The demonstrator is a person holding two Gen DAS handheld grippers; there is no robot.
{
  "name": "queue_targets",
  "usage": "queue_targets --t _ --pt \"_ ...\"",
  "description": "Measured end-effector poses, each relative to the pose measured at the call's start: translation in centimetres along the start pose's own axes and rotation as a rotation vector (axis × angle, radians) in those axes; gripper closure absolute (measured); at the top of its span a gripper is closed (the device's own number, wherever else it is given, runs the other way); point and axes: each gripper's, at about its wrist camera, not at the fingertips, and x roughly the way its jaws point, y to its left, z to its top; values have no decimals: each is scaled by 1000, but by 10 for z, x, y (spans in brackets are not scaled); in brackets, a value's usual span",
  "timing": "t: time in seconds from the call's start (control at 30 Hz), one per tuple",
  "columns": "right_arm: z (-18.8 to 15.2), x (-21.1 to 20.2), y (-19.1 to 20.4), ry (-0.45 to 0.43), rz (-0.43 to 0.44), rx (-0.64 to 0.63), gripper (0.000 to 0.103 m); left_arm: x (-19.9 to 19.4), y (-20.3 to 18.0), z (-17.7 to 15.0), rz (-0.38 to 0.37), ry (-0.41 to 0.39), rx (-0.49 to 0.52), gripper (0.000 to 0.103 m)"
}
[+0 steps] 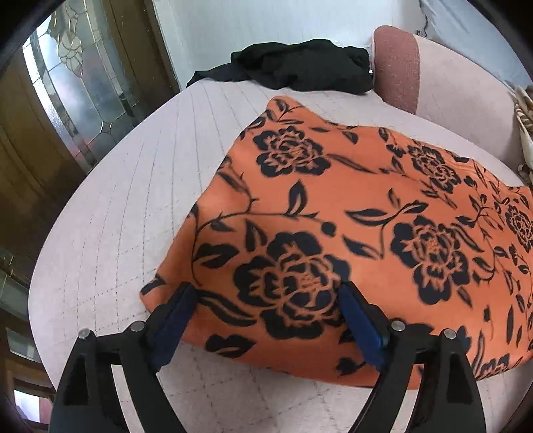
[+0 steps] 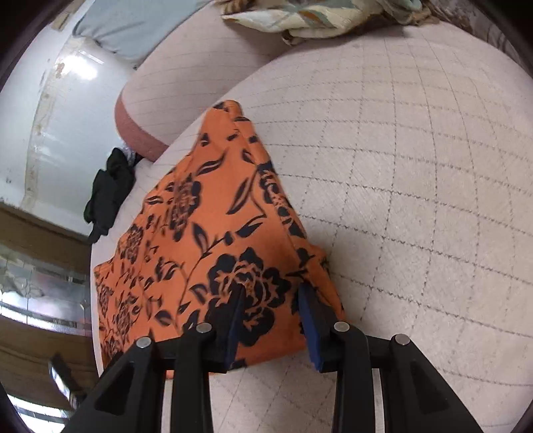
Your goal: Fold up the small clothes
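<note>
An orange garment with black flowers lies folded on a quilted pale cushion. My left gripper is open, its blue-padded fingers straddling the garment's near left corner. In the right wrist view the same garment stretches away to the left. My right gripper is open with its fingers either side of the garment's near right corner, which stands up in a ridge. I cannot tell whether the cloth is lifted or resting.
A black garment lies bunched at the far end of the cushion, also in the right wrist view. A pink armrest rises behind it. A patterned cloth lies on the backrest. A glass door stands at left.
</note>
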Motion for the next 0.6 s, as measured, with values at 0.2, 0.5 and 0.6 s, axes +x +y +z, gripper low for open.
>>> queue_targets --t 0.2,0.5,0.6 --pt "-23 -36 -11 6 129 59 39 -26 -7 -7 -80 -37 -42 15" --pt "-72 -56 -25 9 183 102 31 -74 9 -60 -194 -53 -123 15" --pt "-73 -51 -29 27 222 159 31 -73 19 -70 -230 -22 -134 15"
